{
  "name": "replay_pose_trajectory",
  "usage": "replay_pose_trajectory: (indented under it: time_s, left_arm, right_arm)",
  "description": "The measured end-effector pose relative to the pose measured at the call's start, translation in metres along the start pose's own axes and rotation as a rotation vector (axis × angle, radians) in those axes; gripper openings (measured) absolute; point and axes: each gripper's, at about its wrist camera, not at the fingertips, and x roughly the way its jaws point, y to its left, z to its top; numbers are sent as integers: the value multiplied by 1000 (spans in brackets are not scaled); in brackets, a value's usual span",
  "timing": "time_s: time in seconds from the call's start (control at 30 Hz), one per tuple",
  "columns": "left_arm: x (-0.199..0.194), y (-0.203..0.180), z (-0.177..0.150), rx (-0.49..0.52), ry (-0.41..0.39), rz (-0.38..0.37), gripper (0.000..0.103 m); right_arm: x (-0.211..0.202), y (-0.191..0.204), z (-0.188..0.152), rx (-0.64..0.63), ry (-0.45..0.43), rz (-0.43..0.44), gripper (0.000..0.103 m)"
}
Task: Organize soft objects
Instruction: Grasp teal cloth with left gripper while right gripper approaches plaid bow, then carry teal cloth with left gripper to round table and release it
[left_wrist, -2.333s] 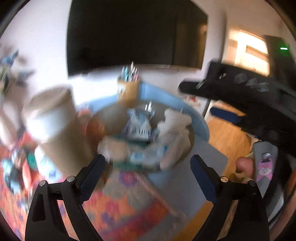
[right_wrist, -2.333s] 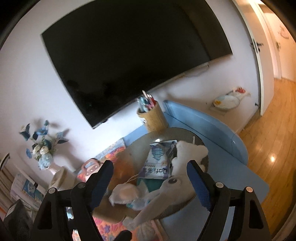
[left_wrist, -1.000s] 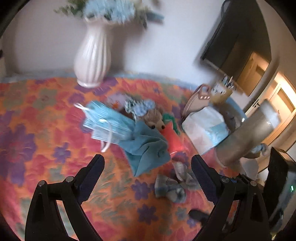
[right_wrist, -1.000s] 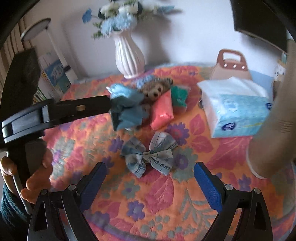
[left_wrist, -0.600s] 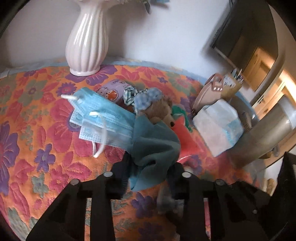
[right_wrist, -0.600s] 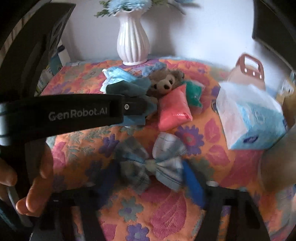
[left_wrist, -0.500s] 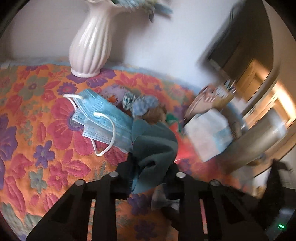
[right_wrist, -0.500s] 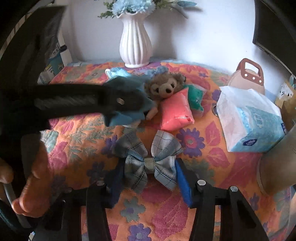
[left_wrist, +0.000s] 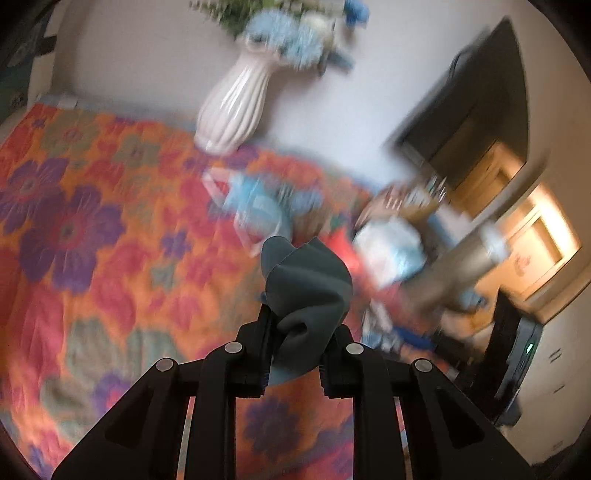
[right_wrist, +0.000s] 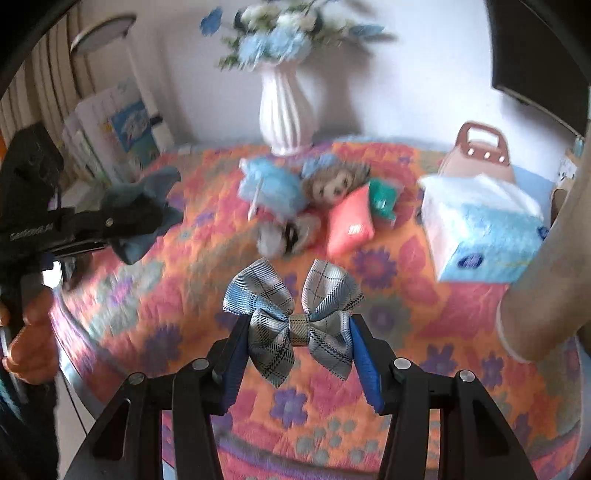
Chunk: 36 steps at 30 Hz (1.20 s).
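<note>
**Both claws loaded, each lifted clear of the floral cloth**

Your right gripper (right_wrist: 295, 343): blue pads pinch a grey-blue plaid bow (right_wrist: 291, 317) across its width, the knot centred between the fingers and the loops fanning up past the tips. The jaws have just been closing, and the bow sits between them. It looks raised off the floral tablecloth (right_wrist: 166, 332), though blur keeps me from being sure.

Ahead of that claw, just past the bow, a small grey-white soft item (right_wrist: 284, 232), too smeared to name. Beyond it a coral pouch (right_wrist: 351, 221) tilted on edge, with a green packet (right_wrist: 382, 199) tucked behind. A plush bear (right_wrist: 332, 184) lies against both, and blue face masks (right_wrist: 269, 188) sit to the bear's left. Ahead and right of the claw: a tissue pack (right_wrist: 487, 229). Far ahead, a white ribbed vase (right_wrist: 286, 110) of blue flowers stands at the wall. A pale tan cylinder (right_wrist: 543, 277) fills the right edge.

Your left gripper (left_wrist: 295, 354): fingers drawn in tight on a bunched teal cloth (left_wrist: 306, 288), which bulges up above the tips. These jaws too have just been closing onto it. From the right wrist view, that claw (right_wrist: 122, 225) hangs well to the left of the bow, over the table's edge, with your hand (right_wrist: 26, 332) on its handle.

Ahead of the left claw the pile is heavily blurred; only the masks (left_wrist: 255, 206) and the vase (left_wrist: 232, 107) read.
</note>
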Motion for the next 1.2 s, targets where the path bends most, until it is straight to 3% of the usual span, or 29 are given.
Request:
replay_pose_trajectory:
  time_s: [0.13, 0.2, 0.23, 0.33, 0.5, 0.73, 0.83, 0.9, 0.93, 1.0, 1.2]
  left_arm:
    - [14, 3, -21, 30, 61, 93, 20]
    - [21, 5, -26, 47, 81, 170, 33]
    - [23, 7, -27, 51, 85, 182, 33]
    - [22, 13, -29, 35, 87, 156, 38]
    - [12, 7, -37, 66, 79, 177, 80]
    - [9, -3, -35, 84, 53, 139, 80]
    - [19, -2, -29, 67, 43, 178, 72]
    - [28, 1, -30, 53, 65, 188, 34]
    - [31, 1, -31, 56, 68, 197, 32]
    - [29, -1, -34, 94, 45, 227, 17]
    - [21, -14, -37, 105, 22, 174, 13]
  right_arm:
    - [19, 4, -11, -6, 54, -27, 51]
    - [22, 5, -13, -1, 51, -24, 59]
    - [22, 5, -12, 4, 55, -22, 66]
    - [23, 3, -11, 19, 63, -10, 79]
    - [19, 3, -12, 38, 66, -3, 80]
    - [25, 10, -10, 51, 60, -34, 80]
    - [28, 14, -10, 42, 52, -72, 77]
    - [28, 18, -10, 23, 45, -117, 63]
    - [28, 21, -10, -1, 43, -142, 59]
    - [26, 25, -12, -32, 36, -163, 52]
    - [15, 33, -15, -81, 12, -208, 51]
